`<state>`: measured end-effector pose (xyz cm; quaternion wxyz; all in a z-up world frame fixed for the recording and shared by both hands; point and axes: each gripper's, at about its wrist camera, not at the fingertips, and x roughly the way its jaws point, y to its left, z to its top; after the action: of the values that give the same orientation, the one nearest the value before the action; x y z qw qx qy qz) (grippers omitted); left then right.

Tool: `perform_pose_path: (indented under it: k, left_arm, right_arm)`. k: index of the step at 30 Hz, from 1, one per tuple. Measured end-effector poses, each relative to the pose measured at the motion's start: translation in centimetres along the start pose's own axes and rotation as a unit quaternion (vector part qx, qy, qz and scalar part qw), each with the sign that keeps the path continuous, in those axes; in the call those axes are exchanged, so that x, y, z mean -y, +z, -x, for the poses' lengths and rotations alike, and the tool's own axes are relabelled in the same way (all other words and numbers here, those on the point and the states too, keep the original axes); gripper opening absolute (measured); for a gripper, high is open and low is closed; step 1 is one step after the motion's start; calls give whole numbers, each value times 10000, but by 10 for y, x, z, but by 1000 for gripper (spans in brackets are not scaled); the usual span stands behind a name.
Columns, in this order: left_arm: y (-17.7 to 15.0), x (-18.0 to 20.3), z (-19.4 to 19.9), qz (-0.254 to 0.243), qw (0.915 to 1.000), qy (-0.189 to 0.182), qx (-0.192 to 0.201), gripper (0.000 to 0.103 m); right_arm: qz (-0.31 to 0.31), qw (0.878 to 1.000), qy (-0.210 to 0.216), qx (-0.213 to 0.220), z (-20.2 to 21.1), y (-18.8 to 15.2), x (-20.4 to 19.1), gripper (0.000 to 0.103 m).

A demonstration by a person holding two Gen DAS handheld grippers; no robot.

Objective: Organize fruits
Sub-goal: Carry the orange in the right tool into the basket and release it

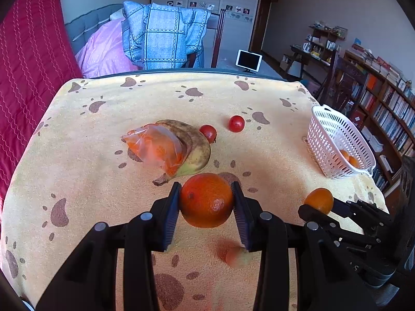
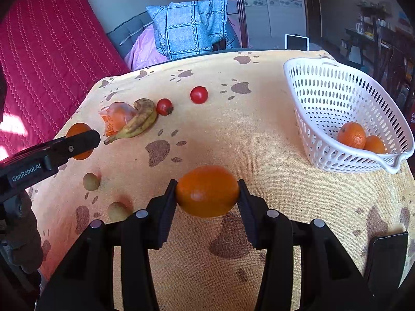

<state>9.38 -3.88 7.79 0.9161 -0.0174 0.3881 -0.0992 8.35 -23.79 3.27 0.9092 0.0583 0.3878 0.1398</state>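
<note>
My left gripper (image 1: pixel 206 202) is shut on an orange (image 1: pixel 206 200) and holds it above the towel. My right gripper (image 2: pixel 207 193) is shut on another orange (image 2: pixel 207 191), also raised; this gripper and its orange (image 1: pixel 319 200) show at the right of the left wrist view. A white basket (image 2: pixel 326 96) at the right holds two oranges (image 2: pixel 351 134). A spotted banana (image 2: pixel 137 123), a bagged orange fruit (image 2: pixel 118 119) and two red tomatoes (image 2: pixel 199 94) lie at mid table. Two small brown fruits (image 2: pixel 91 181) lie near left.
The table wears a yellow paw-print towel (image 2: pixel 233 129). A dark phone (image 2: pixel 386 256) lies at the near right edge. A chair with a blue cloth (image 2: pixel 192 26) stands behind the table, a red bed (image 2: pixel 46 51) to the left, bookshelves (image 1: pixel 384 103) to the right.
</note>
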Motion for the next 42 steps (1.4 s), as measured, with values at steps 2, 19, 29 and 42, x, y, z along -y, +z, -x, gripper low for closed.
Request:
perform_pose_path:
  k: [2,19,29,42]
  left_arm:
    - [0,0,0,-3,10000,2,6,39]
    - [2,7,5,-65,10000,-32,46,39]
    - [2,13,4,-140,9999,-45,44,39]
    - [5,22,0,-241,9997,-34,31,39]
  right_arm:
    - [-6,9999,42,106,9,3,-1,47]
    - [-860,9897,-583,981,65,37,67,47]
    - [-1331,9819,-1018,880,53,42,118,47]
    - [-1547,9776,-996,1025,55,37,130,56]
